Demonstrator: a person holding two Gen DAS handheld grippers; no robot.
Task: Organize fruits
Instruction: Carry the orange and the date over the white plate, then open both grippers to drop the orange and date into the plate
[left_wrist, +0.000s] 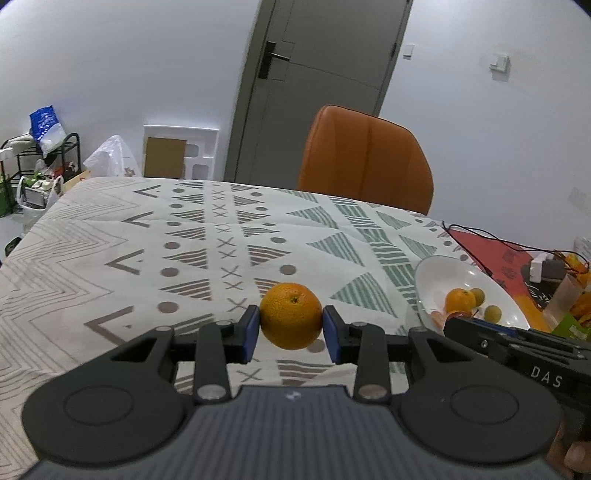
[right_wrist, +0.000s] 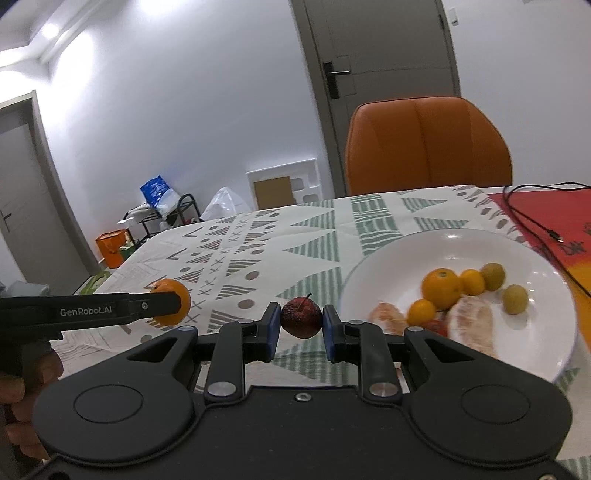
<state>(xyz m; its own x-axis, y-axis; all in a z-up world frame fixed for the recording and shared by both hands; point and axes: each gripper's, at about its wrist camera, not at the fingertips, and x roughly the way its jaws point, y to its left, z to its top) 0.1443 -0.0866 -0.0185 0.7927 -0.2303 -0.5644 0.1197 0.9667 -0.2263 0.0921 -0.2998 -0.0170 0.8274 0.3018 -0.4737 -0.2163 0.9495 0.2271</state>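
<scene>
Between the blue pads of the left tool (left_wrist: 291, 325), an orange (left_wrist: 291, 316) is clamped and held above the patterned worktop (left_wrist: 110, 258). Likewise, the right tool (right_wrist: 298, 325) grips a small dark red fruit (right_wrist: 301, 318) with a stem, just left of a white plate (right_wrist: 461, 243). On the plate lie oranges (right_wrist: 441, 288), two yellow-green fruits (right_wrist: 515, 299) and peeled segments (right_wrist: 474, 325). Beyond the worktop stands an orange chair (right_wrist: 428, 147), with a grey door (left_wrist: 317, 74) behind it.
</scene>
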